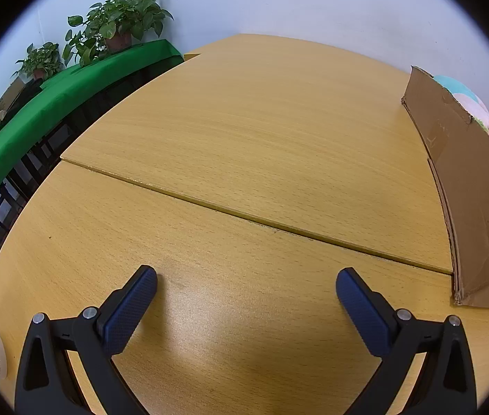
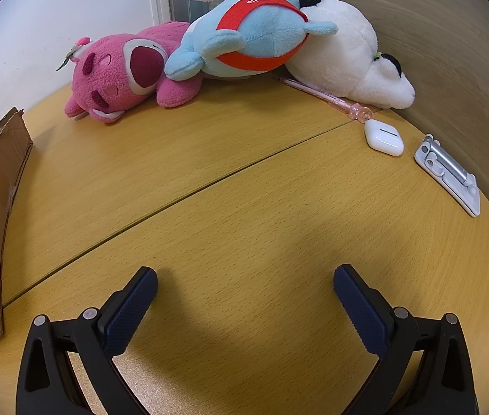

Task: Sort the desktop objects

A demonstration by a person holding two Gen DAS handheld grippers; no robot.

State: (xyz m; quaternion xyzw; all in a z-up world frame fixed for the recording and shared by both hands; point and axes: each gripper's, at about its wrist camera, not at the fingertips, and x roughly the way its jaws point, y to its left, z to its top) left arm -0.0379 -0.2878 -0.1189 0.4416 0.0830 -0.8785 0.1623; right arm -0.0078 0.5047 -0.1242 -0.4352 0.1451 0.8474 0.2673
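Sorting looks barely begun on the wooden bench (image 2: 244,186): both the left tool (image 1: 246,283) and the right tool (image 2: 245,282) hang spread wide and empty above bare wood. At the far right edge, a pink bear (image 2: 119,76), a blue plush (image 2: 254,34) and a white plush (image 2: 344,55) lie heaped together, with a pink pen (image 2: 324,96), a white earbud case (image 2: 383,137) and a folded phone stand (image 2: 448,173) loose nearby. The cardboard box (image 1: 469,186) stands between the tools, its contents mostly hidden.

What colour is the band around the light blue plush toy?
Red, with small white lettering; the band shows best in the right wrist view.
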